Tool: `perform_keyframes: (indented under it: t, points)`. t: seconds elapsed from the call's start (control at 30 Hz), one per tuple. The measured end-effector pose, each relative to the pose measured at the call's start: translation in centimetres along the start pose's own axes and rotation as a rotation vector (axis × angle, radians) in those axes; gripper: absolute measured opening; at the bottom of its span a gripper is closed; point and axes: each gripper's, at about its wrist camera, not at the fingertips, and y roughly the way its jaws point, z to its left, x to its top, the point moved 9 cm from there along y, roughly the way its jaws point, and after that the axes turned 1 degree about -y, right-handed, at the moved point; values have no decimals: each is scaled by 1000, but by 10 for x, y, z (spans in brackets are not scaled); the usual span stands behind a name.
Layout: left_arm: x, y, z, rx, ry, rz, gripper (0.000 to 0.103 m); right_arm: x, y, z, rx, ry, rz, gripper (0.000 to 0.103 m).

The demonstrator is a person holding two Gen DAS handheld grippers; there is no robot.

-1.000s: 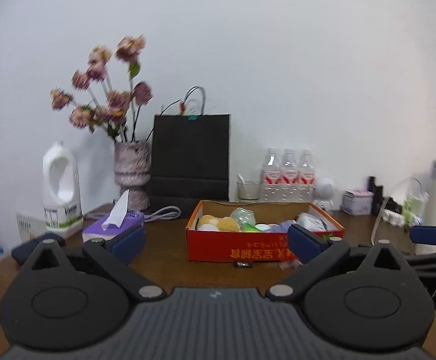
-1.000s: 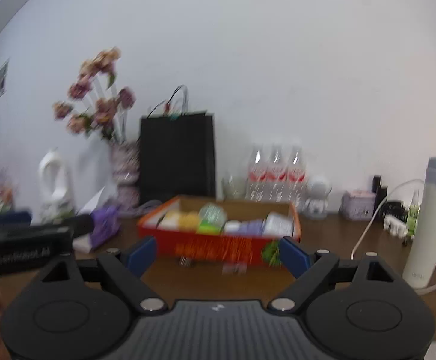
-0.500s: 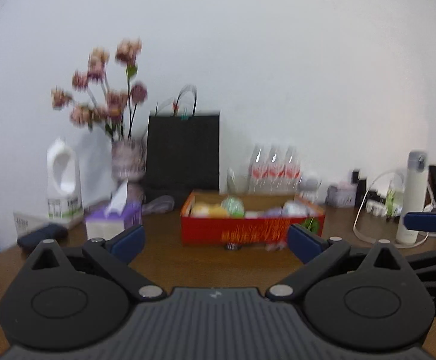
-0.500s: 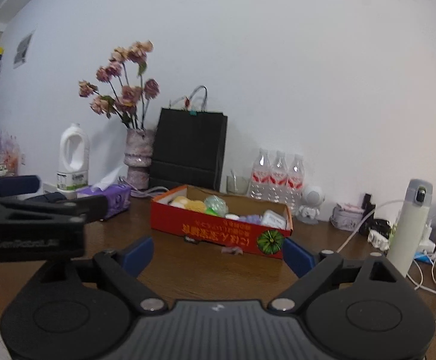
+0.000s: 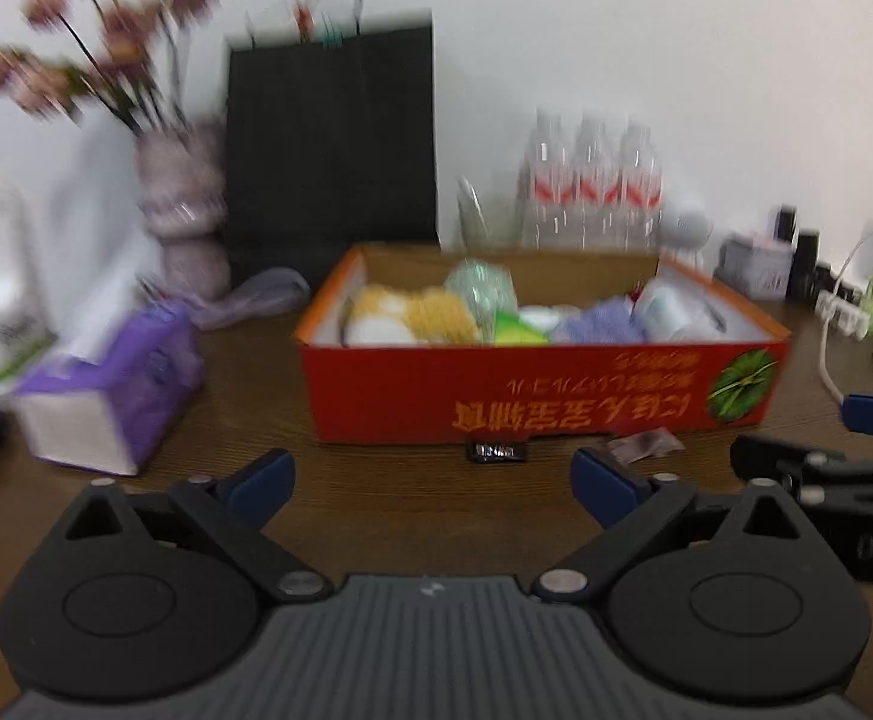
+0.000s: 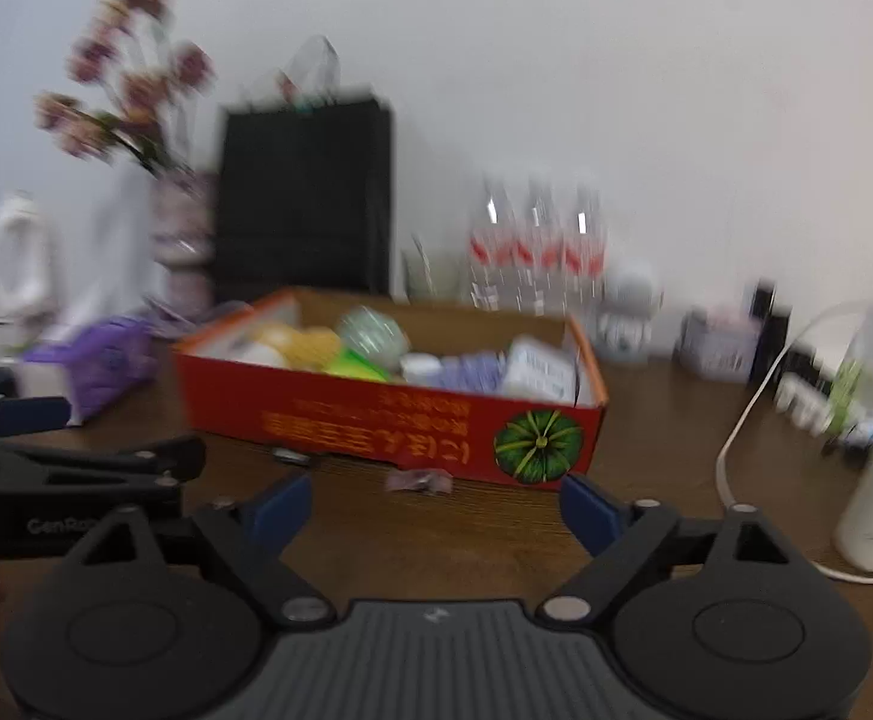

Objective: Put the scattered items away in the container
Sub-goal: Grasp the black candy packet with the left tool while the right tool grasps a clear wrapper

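Now both of my views sit much nearer the red box (image 5: 541, 387) than 1 second ago, when it was a small shape far across the table (image 5: 376, 516); the frames are blurred, so I read both hands as mid-approach. I judge this as the run-in to a pickup, not a grasp. The box already holds a yellow sponge-like item (image 5: 430, 315), a green ball (image 5: 481, 288) and other pieces too blurred to name. 2 scattered items remain outside it: a small black object (image 5: 498, 452) lying just in front of the box's near wall, and a crumpled pinkish wrapper (image 5: 643, 443) beside it, towards the box's pumpkin-printed corner.

Left gripper (image 5: 433, 483): jaws spread wide, nothing between them, pointing down at a shallow angle with the black object just ahead of the gap.

Right gripper (image 6: 435, 501): jaws closing but apart, nothing between them, tilted down likewise, with the wrapper (image 6: 419, 481) ahead of the gap and not yet touched.

The 2 grippers sit side by side, each showing at the edge of the other's view. Both remaining items lie flat and close against the box wall, so I expect either pickup to need a low, careful entry
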Motion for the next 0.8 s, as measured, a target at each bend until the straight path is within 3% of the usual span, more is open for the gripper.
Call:
perform_keyframes:
  t: [0.07, 0.17, 0.23, 0.27, 0.4, 0.5, 0.6, 0.8]
  points:
    - [0, 21, 0, -15, 3, 38, 98, 3, 31, -5, -4, 39, 43, 77]
    - [1, 48, -2, -33, 20, 90, 87, 1, 64, -6, 6, 70, 98, 76]
    - [2, 58, -3, -72, 22, 118, 75, -1, 84, -7, 19, 88, 144, 71]
    - [1, 61, -4, -97, 24, 126, 73, -2, 91, -6, 30, 91, 162, 70]
    - [-2, 72, -7, -127, 37, 144, 69, -8, 113, -1, 67, 69, 224, 42]
    - [-1, 81, -12, -119, 53, 159, 62, -11, 116, 3, 53, 26, 218, 36]
    - [0, 85, -14, -117, 45, 165, 54, -15, 109, 4, 68, -8, 204, 22]
    - [-1, 89, -22, -85, 56, 158, 44, -23, 93, -14, 52, 11, 196, 20]
